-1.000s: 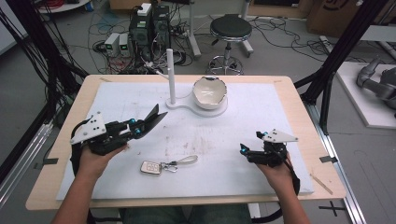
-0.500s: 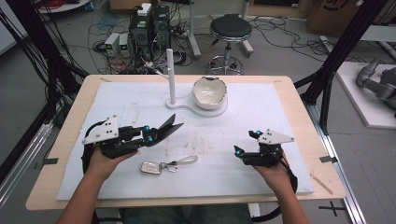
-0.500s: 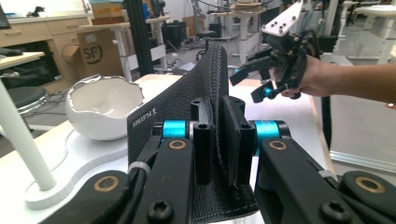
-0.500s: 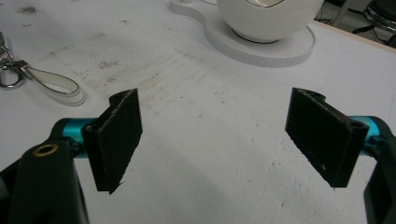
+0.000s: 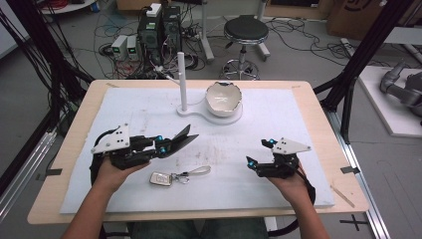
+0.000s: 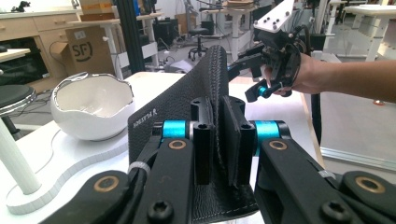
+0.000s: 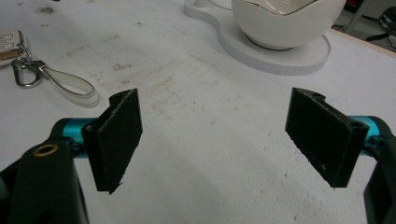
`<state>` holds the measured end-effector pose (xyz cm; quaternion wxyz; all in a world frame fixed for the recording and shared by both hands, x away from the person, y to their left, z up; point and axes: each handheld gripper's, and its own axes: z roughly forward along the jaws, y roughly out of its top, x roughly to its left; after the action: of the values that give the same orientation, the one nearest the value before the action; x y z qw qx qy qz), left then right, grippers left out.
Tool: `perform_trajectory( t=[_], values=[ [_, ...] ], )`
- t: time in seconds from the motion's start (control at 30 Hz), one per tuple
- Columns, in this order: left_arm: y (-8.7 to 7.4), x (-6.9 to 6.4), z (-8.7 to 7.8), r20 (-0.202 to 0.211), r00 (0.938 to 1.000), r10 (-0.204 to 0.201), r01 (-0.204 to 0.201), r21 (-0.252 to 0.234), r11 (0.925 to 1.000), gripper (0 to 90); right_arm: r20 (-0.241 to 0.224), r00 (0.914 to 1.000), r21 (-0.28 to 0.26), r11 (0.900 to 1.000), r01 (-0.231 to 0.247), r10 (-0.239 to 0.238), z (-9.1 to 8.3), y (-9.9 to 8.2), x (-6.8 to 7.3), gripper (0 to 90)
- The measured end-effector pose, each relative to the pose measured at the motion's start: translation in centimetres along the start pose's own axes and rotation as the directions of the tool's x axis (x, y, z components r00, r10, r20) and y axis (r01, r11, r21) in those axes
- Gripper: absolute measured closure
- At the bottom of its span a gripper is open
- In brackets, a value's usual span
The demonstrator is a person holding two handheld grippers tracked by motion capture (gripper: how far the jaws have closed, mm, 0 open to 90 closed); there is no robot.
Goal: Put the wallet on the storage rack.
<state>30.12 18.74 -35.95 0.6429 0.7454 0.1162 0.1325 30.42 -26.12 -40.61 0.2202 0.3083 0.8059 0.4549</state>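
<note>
left gripper (image 5: pixel 166 145) carried black wallet (image 5: pixel 180 139) lower, nearer key fob (image 5: pixel 160 179).

Black tongs (image 5: pixel 175 143), cyan pivots, grey plates, brass screws.

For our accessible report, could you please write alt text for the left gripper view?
The left gripper is shut on a black wallet, held upright over a white table. A white bowl sits at left beside a white post; the right gripper hovers behind, in a hand.
</note>
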Motion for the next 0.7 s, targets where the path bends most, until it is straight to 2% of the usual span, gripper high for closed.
perform_trajectory(
  t=[0.43, 0.53, 0.7],
  values=[
    [0.1, 0.2, 0.8, 0.004, 1.0000, -0.001, 0.001, 0.017, 0.9998, 82.5, 0.015, 0.9997, -0.001, 0.9999, -0.017, 0.017, -0.2, -0.3, -0.4, 19.0],
    [0.5, 0.7, 1.5, 0.005, 1.0000, -0.001, 0.001, 0.025, 0.9997, 82.5, 0.020, 0.9997, -0.003, 0.9999, -0.015, 0.015, -0.3, -0.3, -0.5, 19.0],
    [2.2, 2.5, 3.7, -0.010, 1.0000, -0.001, 0.002, 0.069, 0.9976, 82.5, 0.017, 0.9996, -0.003, 0.9997, -0.022, 0.022, -0.2, -0.3, -0.5, 19.0]
  ],
)
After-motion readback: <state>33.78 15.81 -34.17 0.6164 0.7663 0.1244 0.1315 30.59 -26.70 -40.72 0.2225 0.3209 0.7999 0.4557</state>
